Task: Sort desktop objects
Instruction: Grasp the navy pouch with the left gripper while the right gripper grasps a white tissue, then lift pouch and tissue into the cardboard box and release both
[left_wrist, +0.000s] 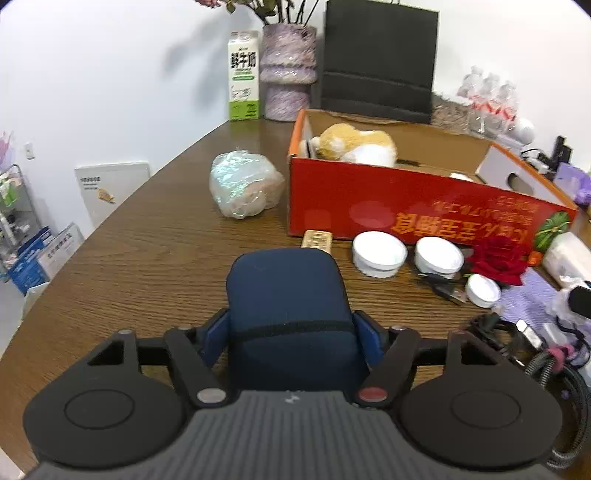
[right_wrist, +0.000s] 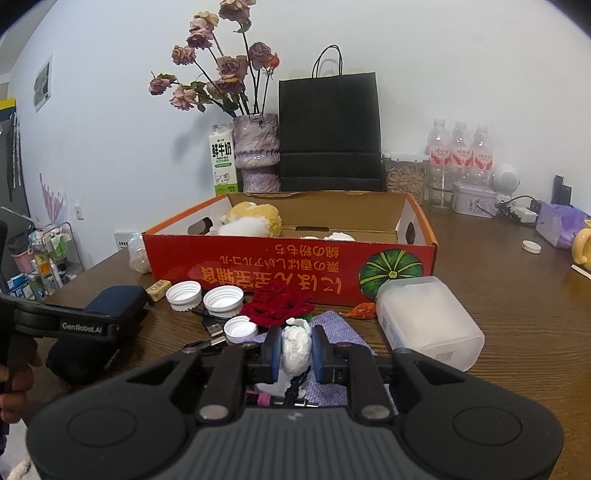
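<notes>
- The left gripper (left_wrist: 291, 325) has its blue pads against both sides of a dark navy zippered fabric pouch (left_wrist: 290, 295), gripping it; no earlier view is given to compare.
- The pouch lies flat on the brown wood-grain table (left_wrist: 147, 258), its long axis running straight away from the gripper toward the red cardboard box (left_wrist: 406, 206), far end just short of the box's near wall.
- A small tan patterned block (left_wrist: 317, 240) sits between pouch and box.
- The right gripper (right_wrist: 295, 349) is clamped on a crumpled white wad (right_wrist: 295, 345), upright between its pads, in front of the box.
- A yellow-and-white plush toy (right_wrist: 251, 221) lies inside the box, at its left end.
- Three white round lids (right_wrist: 205, 297) lie before the box's front wall.
</notes>
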